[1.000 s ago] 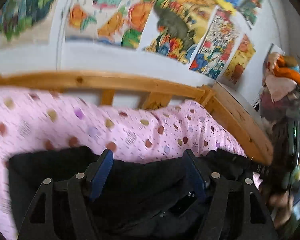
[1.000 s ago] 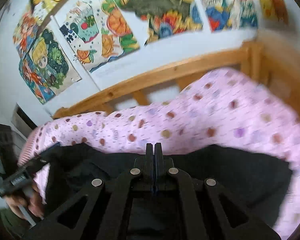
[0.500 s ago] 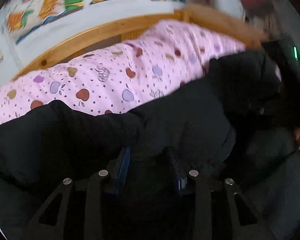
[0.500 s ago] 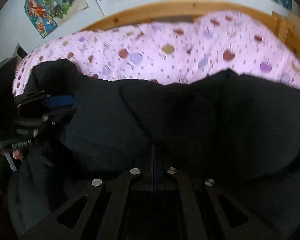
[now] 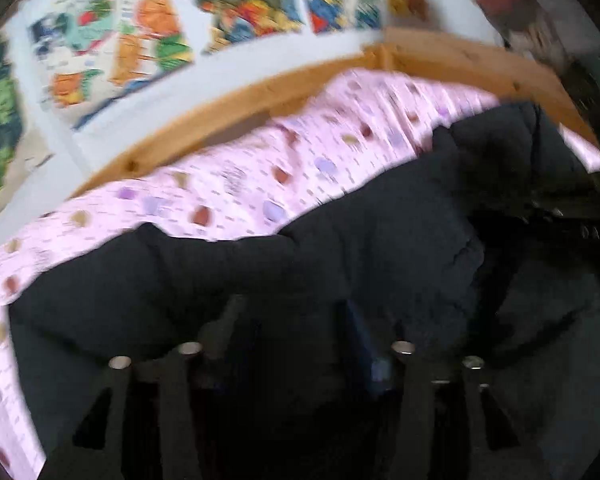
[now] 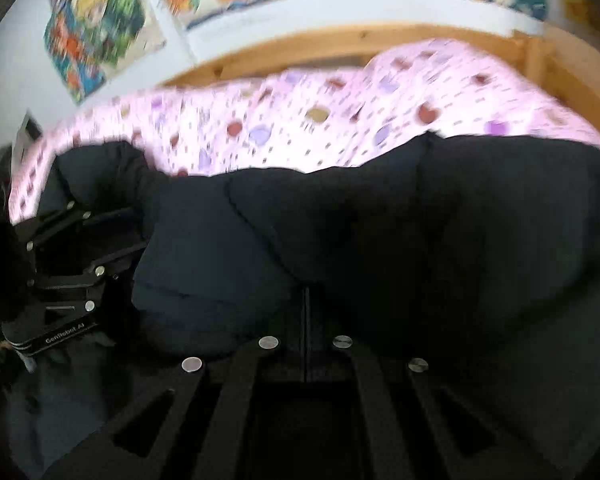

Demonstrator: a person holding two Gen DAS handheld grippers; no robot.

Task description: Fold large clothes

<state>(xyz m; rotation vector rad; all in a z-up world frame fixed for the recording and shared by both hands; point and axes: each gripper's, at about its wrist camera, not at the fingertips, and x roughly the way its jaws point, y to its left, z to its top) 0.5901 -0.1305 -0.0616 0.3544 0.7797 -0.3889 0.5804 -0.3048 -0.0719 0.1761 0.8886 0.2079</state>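
Left gripper (image 5: 292,320) first, seen from its own camera: its jaws stand partly apart and have just been opening, with the black garment (image 5: 340,264) bunched between and around the fingers — the blur hides whether the pads press on the cloth. That garment lies in a thick dark fold across the near part of a pink spotted bedsheet (image 5: 240,184), and a wooden bed frame (image 5: 260,96) runs along the far side under colourful posters (image 5: 172,28) on the wall.

From the right wrist, the right gripper (image 6: 306,320) has its jaws closed tight together — black fabric crowds around them, though I cannot tell if any is pinched. At the far left the other gripper's frame sits at the garment's edge.
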